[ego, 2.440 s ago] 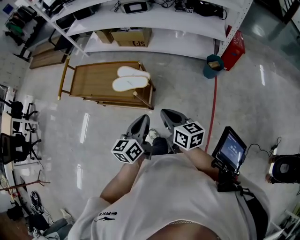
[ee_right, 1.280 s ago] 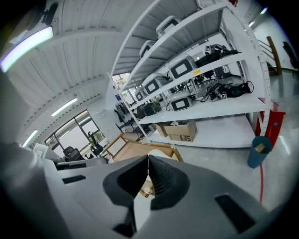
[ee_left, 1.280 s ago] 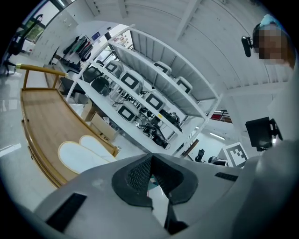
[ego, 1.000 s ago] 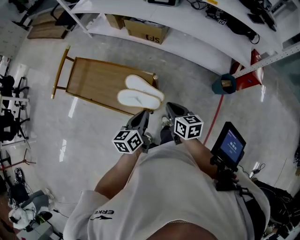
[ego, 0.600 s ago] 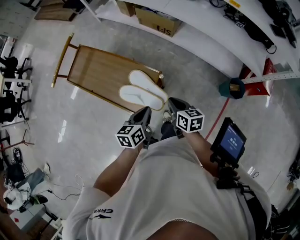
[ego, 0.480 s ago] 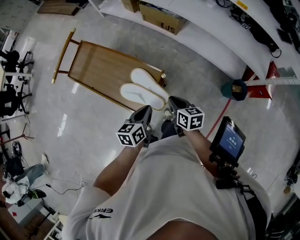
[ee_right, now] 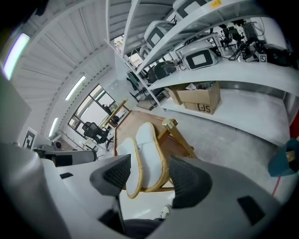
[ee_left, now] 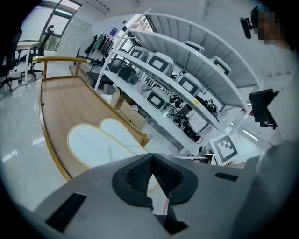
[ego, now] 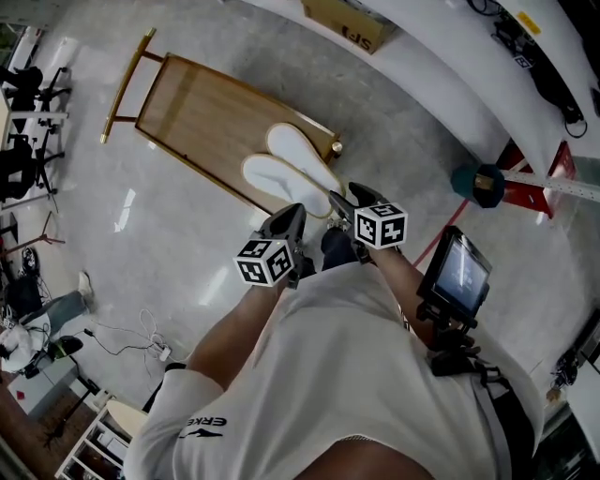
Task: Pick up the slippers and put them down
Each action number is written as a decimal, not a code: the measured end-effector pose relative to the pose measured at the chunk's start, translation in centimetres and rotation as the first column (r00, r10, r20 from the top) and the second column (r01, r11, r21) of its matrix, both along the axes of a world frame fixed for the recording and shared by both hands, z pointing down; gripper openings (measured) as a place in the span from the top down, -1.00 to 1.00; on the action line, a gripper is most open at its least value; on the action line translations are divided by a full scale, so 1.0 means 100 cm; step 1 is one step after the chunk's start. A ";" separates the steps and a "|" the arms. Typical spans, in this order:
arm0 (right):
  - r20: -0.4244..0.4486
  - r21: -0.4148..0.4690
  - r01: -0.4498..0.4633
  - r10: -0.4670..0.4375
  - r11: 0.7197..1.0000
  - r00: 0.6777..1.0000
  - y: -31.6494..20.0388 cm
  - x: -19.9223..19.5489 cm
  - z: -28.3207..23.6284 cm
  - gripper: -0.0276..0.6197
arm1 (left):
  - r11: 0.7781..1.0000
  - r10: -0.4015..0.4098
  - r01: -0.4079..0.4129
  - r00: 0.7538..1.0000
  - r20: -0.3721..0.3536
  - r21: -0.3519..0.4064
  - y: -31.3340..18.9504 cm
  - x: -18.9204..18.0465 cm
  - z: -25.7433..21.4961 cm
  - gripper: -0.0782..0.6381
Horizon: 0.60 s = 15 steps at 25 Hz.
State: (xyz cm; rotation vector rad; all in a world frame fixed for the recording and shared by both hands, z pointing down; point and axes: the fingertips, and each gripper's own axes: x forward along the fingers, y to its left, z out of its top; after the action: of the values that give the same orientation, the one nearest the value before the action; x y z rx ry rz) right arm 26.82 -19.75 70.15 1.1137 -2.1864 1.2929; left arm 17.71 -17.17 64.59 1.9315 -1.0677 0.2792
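Two white slippers with tan rims lie side by side on a low wooden rack [ego: 202,108] on the floor: the nearer slipper [ego: 281,183] [ee_left: 93,144] and the farther slipper [ego: 300,155] [ee_left: 122,135]. My left gripper [ego: 293,216] [ee_left: 152,161] is shut and empty, just short of the nearer slipper's end. My right gripper [ego: 342,200] [ee_right: 148,175] is open; its jaws have just been opening, with nothing between them. Both slippers [ee_right: 149,151] show through its gap, farther off.
White shelving [ego: 422,84] with monitors and a cardboard box [ego: 352,14] runs behind the rack. A teal bin [ego: 478,183] stands at the right. A small screen [ego: 455,272] hangs at the person's waist. Office chairs [ego: 23,169] and floor cables [ego: 141,337] are at the left.
Both grippers have come down and forward, so the slippers' near ends now lie just past their tips. The head view has swung, bringing the rack closer.
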 end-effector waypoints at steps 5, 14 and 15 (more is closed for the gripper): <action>0.071 -0.074 0.057 -0.052 0.996 0.996 0.004 -0.008 0.016 0.08 | 0.999 -0.023 0.023 1.000 0.016 -0.029 0.000 -0.002 0.010 0.77; 0.141 -0.171 0.148 -0.125 0.974 0.982 0.011 -0.025 0.041 0.06 | 0.996 -0.065 0.068 0.997 0.039 -0.061 -0.001 -0.007 0.019 0.77; 0.149 -0.180 0.151 -0.125 0.972 0.981 0.011 -0.026 0.044 0.06 | 0.995 -0.068 0.071 0.997 0.042 -0.064 -0.001 -0.008 0.021 0.77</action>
State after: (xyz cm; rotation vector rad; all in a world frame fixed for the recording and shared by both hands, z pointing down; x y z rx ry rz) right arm 24.18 -18.63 74.52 0.8062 -2.1379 1.5185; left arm 16.92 -17.27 66.70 1.8336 -1.1356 0.3108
